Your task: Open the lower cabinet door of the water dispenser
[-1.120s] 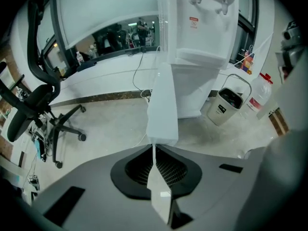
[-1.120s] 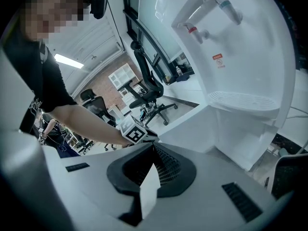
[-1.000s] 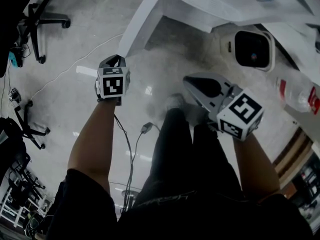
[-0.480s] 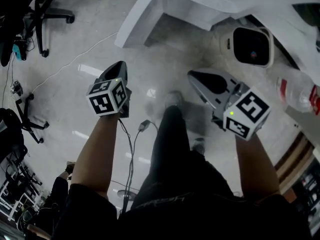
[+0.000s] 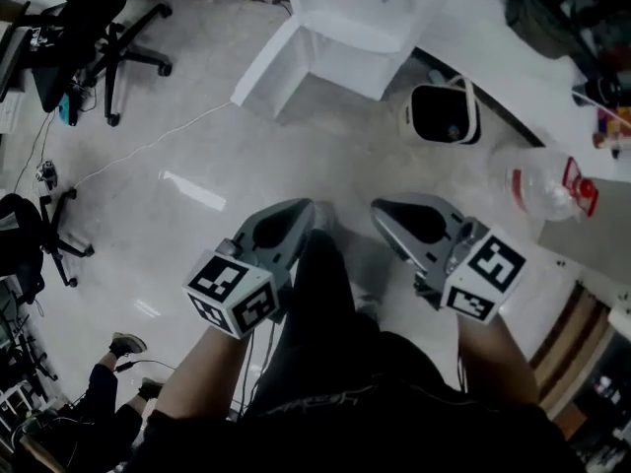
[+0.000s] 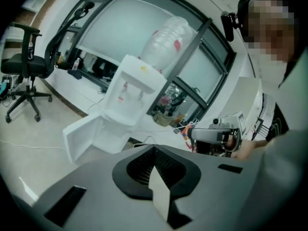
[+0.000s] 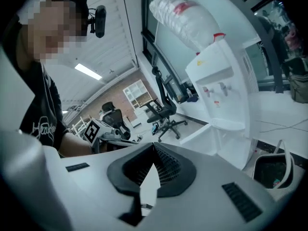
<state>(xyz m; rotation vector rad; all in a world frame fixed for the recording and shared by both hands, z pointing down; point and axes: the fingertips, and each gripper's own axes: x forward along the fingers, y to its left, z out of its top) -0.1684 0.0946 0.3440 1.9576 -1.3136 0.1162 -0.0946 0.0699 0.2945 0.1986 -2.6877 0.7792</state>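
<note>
- Standing on the pale floor (image 5: 177, 166), the person holds both tools low in front of the legs, side by side and tips pointing forward.
- The left gripper (image 5: 299, 208) has its jaws pressed together to a point, with nothing between them; the left gripper view shows this plainly.
- The right gripper (image 5: 382, 208) is the same: jaws together and empty, as the right gripper view shows.
- The water dispenser (image 5: 360, 13) stands ahead of the person, well apart from both tools, with neither one touching it.
- Its lower cabinet door (image 5: 271, 62) is swung wide open, to the left as seen from the head view, leaving the white inside of the cabinet in sight.
- In the left gripper view the water jug (image 6: 166, 40) sits upside down on top of the dispenser, above the two taps.
- A white waste bin (image 5: 444, 114) with a dark inside stands on the floor just beside the dispenser, on its right in the head view.
- A black office chair (image 5: 108, 28) stands farther off to the left.
</note>
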